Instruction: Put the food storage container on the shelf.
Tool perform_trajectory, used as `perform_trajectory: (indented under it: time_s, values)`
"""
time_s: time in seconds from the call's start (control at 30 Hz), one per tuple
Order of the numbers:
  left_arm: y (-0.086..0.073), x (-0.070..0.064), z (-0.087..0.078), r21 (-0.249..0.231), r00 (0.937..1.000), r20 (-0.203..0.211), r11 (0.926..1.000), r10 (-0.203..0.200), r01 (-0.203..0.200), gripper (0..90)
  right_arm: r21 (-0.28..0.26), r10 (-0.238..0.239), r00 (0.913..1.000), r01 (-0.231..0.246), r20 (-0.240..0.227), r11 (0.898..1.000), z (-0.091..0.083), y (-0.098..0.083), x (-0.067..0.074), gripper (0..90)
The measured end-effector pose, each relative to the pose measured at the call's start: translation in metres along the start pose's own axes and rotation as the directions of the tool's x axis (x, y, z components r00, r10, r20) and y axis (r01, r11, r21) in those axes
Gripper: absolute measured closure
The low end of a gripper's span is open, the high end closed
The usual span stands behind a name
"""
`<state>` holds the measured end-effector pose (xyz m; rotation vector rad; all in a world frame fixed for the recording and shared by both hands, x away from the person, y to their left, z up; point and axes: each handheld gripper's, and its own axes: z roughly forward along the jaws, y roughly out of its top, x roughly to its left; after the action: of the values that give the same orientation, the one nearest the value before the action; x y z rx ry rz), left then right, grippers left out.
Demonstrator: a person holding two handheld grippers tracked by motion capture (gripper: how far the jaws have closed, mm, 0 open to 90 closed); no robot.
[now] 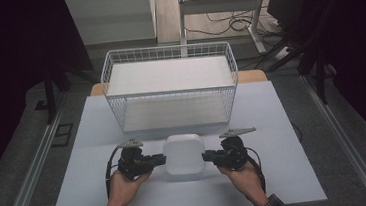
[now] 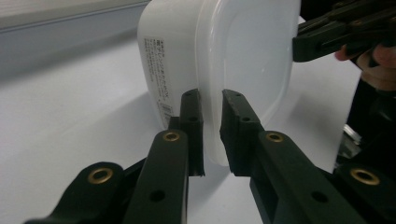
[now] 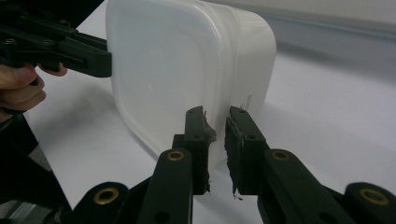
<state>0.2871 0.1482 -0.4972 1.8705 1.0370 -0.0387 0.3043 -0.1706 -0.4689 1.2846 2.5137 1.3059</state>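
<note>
Left hand-held gripper (image 1: 163,159) and right hand-held gripper (image 1: 204,156) level, pointing inward, each apparently clamped on white container (image 1: 184,154) rim

Lab: black curtains (image 1: 11,53), floor cables (image 1: 224,24), rig table (image 1: 287,174).

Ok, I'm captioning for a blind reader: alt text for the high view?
Two hand-held grippers, left gripper and right gripper, clamp opposite rims of a white lidded container on a pale table. Behind it stands a white wire basket.
</note>
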Motion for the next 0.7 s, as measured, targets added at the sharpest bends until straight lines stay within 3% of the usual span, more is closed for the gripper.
perform_trajectory:
  time_s: [0.43, 0.7]
  values:
    - [0.019, -0.01, -0.013, -0.041, 0.9983, -0.044, 0.9984, 0.039, -0.04, 80.1, -0.098, -0.075, 0.9969, 0.077, 0.025, 0.992, -0.013, 0.014, 0.009, 78.8]
    - [0.045, -0.017, -0.027, -0.065, 0.9941, -0.075, 0.9944, 0.078, -0.083, 80.0, -0.139, -0.106, 0.9938, 0.11, 0.031, 0.984, -0.024, 0.036, 0.013, 78.9]
